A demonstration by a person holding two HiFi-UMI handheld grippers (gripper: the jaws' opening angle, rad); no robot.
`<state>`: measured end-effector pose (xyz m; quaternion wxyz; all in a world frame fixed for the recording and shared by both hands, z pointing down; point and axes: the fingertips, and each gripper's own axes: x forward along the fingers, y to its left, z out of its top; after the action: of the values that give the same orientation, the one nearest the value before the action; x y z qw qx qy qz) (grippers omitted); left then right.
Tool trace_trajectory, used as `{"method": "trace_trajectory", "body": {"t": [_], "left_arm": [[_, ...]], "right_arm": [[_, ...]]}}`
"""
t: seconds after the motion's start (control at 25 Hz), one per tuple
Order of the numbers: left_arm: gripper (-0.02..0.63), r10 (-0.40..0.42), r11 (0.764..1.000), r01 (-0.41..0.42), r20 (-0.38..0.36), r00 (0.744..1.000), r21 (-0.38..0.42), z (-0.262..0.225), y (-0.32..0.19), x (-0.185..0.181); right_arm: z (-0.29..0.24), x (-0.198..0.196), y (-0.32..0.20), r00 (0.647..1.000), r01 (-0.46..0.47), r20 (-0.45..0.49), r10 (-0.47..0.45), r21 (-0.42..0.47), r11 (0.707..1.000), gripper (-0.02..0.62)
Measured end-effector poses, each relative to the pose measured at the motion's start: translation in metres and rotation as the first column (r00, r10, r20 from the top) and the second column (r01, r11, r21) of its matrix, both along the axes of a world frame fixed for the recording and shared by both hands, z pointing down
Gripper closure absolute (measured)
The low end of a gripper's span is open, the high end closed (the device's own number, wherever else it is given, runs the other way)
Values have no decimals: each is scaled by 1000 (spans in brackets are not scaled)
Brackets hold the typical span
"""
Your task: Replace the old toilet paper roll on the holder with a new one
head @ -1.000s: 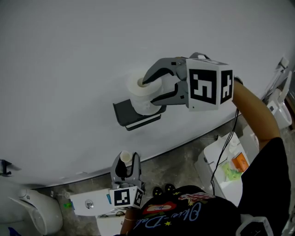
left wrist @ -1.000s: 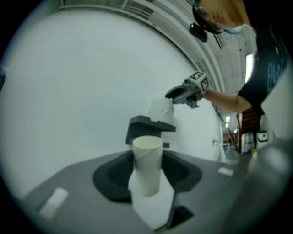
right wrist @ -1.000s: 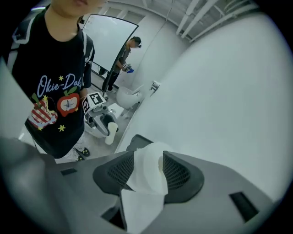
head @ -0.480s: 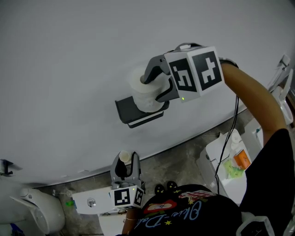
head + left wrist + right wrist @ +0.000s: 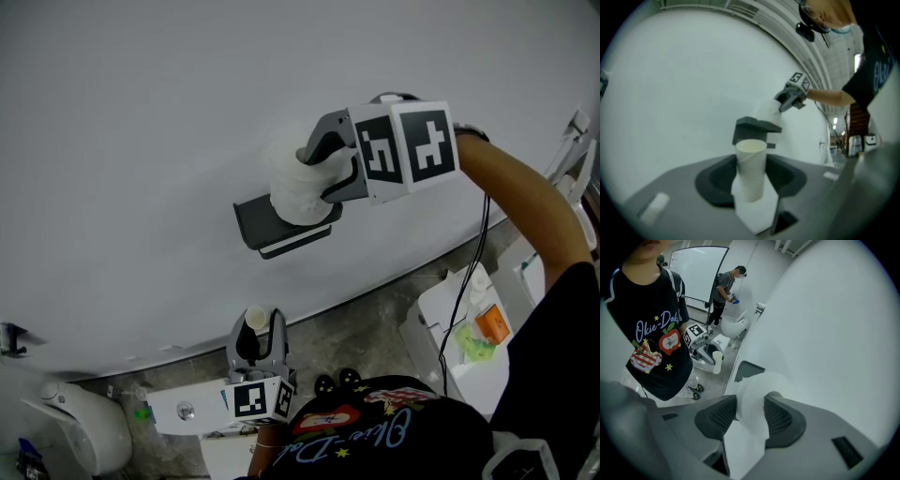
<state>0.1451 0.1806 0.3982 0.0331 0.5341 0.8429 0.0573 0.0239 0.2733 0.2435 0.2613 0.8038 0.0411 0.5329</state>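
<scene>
Here the right gripper (image 5: 315, 175), jaws just eased wider (slightly), clasps the new roll (image 5: 291, 195), holder (image 5: 251, 225) beneath; left gripper (image 5: 259, 324) clamps the cardboard tube (image 5: 751, 168).

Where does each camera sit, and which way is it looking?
Head view: on the person's head, looking steeply down the wall; shows left tongs, right tongs, right arm, shirt.
Left gripper view: on the left tongs, looking level past their held tube to the holder; shows the right arm.
Right gripper view: on the right tongs, tilted down along the wall; jaws have just been opening, roll between them; shows the shirt.
Shared: both gripper views see the holder and each other's tongs.
</scene>
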Motion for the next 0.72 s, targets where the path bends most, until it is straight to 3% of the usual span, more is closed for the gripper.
{"method": "trace_trajectory", "body": {"t": [0.24, 0.4, 0.52, 0.72], "left_arm": [[416, 16, 1000, -16, -10, 1000, 0, -3, 1, -7], [416, 34, 999, -33, -14, 999, 4, -2, 3, -16], [416, 55, 999, -55, -22, 998, 1, -4, 4, -24], [416, 95, 995, -95, -42, 995, -8, -9, 11, -39]], "right_arm": [[-15, -9, -4, 979, -50, -196, 50, 8, 999, 408], [-35, -23, -15, 910, -87, -402, 103, 58, 995, 408], [-49, -37, -27, 809, -89, -573, 130, 100, 991, 410], [-58, -73, -48, 551, -95, -813, 188, 163, 982, 410]]}}
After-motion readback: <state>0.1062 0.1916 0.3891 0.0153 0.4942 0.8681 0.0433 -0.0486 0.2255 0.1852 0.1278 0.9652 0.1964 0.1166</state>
